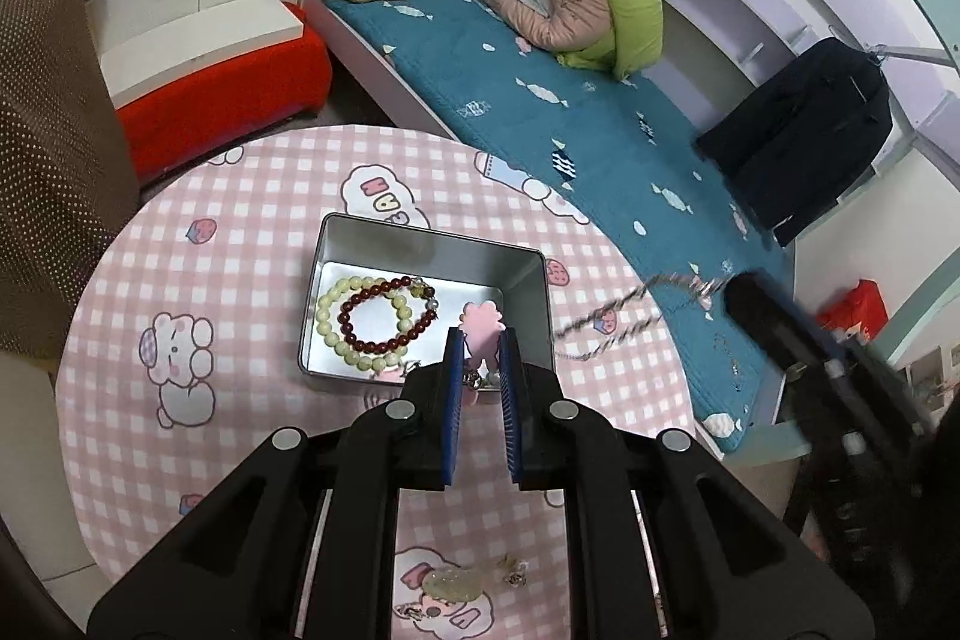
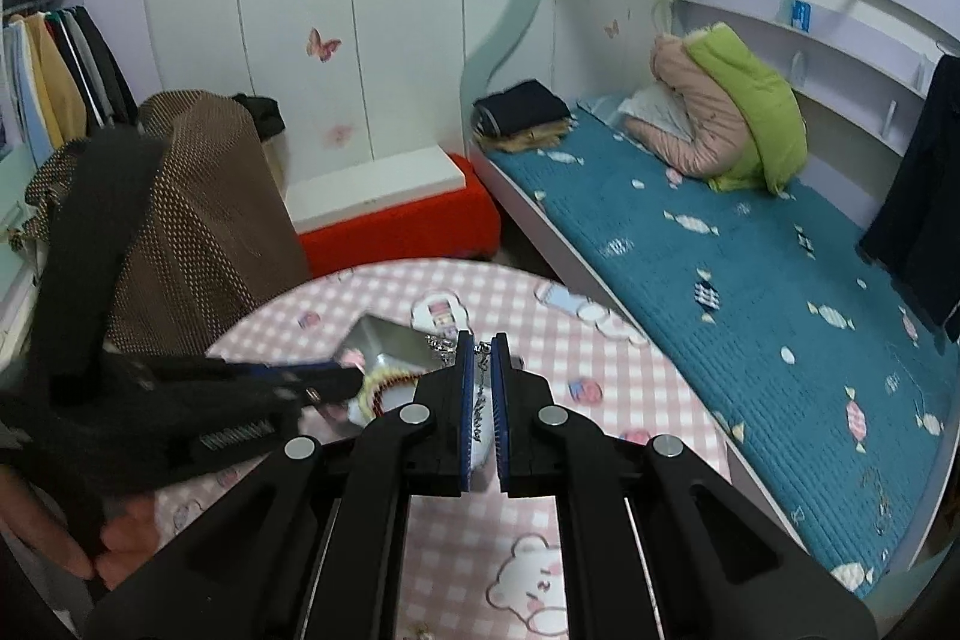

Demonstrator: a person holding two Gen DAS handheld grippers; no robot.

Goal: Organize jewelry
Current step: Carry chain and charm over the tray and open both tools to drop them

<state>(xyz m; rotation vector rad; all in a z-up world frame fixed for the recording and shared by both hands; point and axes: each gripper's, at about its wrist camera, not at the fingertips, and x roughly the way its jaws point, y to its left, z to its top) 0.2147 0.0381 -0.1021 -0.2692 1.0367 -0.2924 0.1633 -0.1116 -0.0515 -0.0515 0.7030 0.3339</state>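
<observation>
A silver tin box (image 1: pixel 528 280) stands on the round pink checked table (image 1: pixel 240 292). In it lie a pale green bead bracelet (image 1: pixel 336 328) and a dark red bead bracelet (image 1: pixel 384 316). My left gripper (image 1: pixel 483 340) is shut on a pink flower-shaped piece (image 1: pixel 483 322) above the box's near right corner. My right gripper (image 2: pixel 483 346) is shut on a silver chain necklace (image 2: pixel 480 388). In the left wrist view the chain (image 1: pixel 618 316) hangs blurred to the right of the box. The left gripper (image 2: pixel 336 376) also shows over the box (image 2: pixel 390 340) in the right wrist view.
A pale stone pendant (image 1: pixel 450 583) with small metal pieces lies on the table near its front edge. A bed with a blue cover (image 1: pixel 570 112) runs along the right. A red stool (image 1: pixel 228 88) and a brown covered chair (image 1: pixel 48 148) stand behind the table.
</observation>
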